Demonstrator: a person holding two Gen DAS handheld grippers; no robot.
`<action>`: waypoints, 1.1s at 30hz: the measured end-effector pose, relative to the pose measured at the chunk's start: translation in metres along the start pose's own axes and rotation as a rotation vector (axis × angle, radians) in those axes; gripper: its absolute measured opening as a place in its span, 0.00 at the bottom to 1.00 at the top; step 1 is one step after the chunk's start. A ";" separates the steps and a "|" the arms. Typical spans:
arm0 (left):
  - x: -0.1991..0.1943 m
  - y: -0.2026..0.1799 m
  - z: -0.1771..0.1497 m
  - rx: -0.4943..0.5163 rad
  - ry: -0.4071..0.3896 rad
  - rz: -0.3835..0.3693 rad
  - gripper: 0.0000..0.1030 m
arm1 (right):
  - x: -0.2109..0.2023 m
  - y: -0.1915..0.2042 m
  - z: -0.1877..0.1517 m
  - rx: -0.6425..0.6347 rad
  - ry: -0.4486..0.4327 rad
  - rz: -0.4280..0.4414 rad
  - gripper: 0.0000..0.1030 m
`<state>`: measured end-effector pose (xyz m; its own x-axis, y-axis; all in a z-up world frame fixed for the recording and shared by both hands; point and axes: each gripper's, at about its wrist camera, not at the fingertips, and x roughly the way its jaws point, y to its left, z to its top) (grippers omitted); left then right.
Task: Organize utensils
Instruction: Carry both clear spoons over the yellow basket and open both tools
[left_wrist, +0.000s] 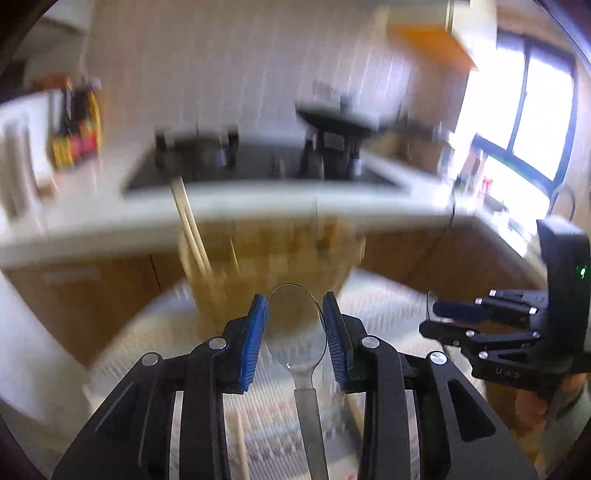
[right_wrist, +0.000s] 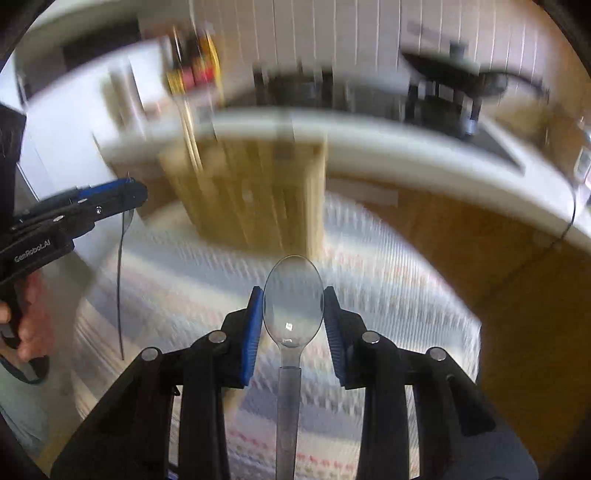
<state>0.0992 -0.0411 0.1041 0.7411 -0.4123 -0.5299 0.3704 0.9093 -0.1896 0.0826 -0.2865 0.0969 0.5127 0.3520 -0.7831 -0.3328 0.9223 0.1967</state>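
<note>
A clear plastic spoon (left_wrist: 294, 325) sits low in the middle of the left wrist frame, bowl pointing up-frame, its edges pinched between blue pads and its handle running down out of the picture. A second clear spoon (right_wrist: 293, 314) shows the same way in the right wrist frame. Behind them, mid-frame and blurred, stands a wooden utensil holder (right_wrist: 251, 192) with pale chopsticks (right_wrist: 190, 129) leaning up from its left side.
</note>
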 end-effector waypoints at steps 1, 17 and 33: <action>-0.012 0.001 0.014 -0.003 -0.049 0.009 0.29 | -0.016 0.002 0.015 0.006 -0.068 0.018 0.29; 0.003 0.036 0.096 0.021 -0.476 0.216 0.29 | -0.019 0.002 0.145 0.083 -0.608 -0.103 0.29; 0.058 0.039 0.059 0.057 -0.515 0.259 0.30 | 0.079 -0.012 0.128 0.013 -0.614 -0.140 0.29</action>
<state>0.1894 -0.0322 0.1145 0.9832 -0.1638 -0.0800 0.1597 0.9856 -0.0550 0.2283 -0.2492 0.1077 0.9127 0.2524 -0.3214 -0.2226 0.9666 0.1270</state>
